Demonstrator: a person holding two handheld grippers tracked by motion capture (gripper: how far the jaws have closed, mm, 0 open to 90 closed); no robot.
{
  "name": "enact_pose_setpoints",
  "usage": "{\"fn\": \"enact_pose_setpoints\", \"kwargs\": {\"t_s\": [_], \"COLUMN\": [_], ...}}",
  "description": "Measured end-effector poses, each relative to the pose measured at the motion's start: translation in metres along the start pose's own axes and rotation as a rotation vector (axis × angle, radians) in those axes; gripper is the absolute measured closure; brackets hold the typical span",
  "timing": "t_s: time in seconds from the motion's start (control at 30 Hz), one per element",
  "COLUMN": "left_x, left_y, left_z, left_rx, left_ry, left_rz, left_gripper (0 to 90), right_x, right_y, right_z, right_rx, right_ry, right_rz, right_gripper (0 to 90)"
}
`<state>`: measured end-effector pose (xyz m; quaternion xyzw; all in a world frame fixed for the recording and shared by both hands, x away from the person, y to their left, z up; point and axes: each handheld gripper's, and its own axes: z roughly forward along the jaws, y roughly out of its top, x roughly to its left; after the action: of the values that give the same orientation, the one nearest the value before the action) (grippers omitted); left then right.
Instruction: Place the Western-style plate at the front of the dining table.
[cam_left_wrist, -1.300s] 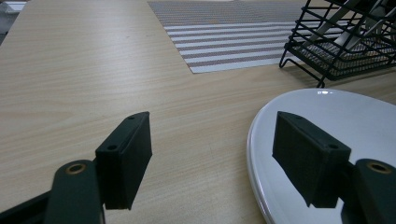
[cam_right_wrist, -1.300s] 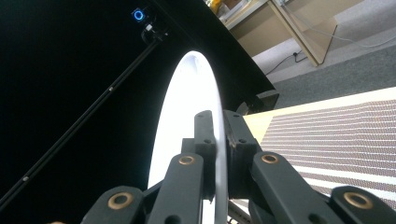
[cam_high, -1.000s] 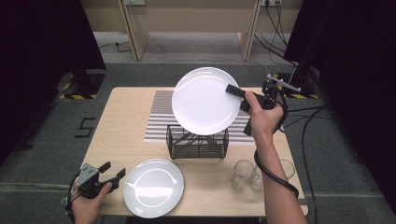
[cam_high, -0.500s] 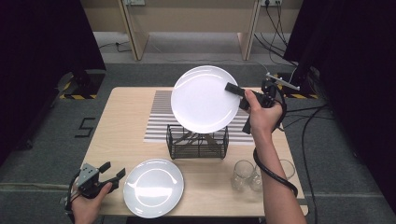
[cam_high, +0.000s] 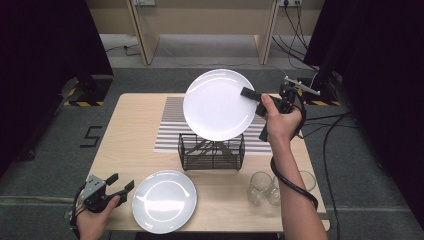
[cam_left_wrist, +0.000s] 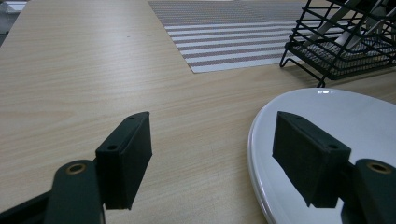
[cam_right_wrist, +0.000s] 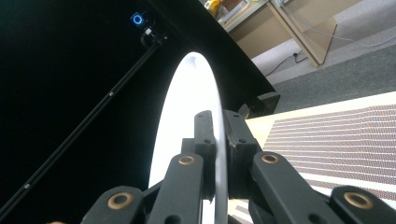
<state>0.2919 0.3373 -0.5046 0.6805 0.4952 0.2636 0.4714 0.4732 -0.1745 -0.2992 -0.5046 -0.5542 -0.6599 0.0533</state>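
My right gripper (cam_high: 251, 95) is shut on the rim of a white plate (cam_high: 217, 105), which it holds up on edge above a black wire rack (cam_high: 212, 153). In the right gripper view both jaws pinch the plate (cam_right_wrist: 187, 126) at its edge. A second white plate (cam_high: 164, 201) lies flat at the table's front. My left gripper (cam_high: 120, 184) hovers at the front left corner, open, just left of that plate. The left gripper view has its jaws wide apart, the right one over the plate's rim (cam_left_wrist: 327, 154).
A striped placemat (cam_high: 172, 122) lies under and behind the rack. Two clear glasses (cam_high: 261, 187) stand at the front right, beside the right forearm. The rack holds cutlery (cam_left_wrist: 355, 28). Bare wood stretches along the table's left side (cam_high: 130, 135).
The held plate has tilted slightly; both hands stay where they were.
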Motion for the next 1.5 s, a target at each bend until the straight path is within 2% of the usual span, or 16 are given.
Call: {"fn": "enact_pose_setpoints", "kwargs": {"t_s": [1.5], "left_x": [0.001], "left_y": [0.000], "left_z": [0.000], "left_rx": [-0.002], "left_ry": [0.000], "left_rz": [-0.001], "left_gripper": [27.9], "right_x": [-0.008], "right_y": [0.011], "right_z": [0.009], "right_rx": [-0.017], "right_ry": [-0.019], "right_rz": [0.035], "right_gripper": [85.5]}}
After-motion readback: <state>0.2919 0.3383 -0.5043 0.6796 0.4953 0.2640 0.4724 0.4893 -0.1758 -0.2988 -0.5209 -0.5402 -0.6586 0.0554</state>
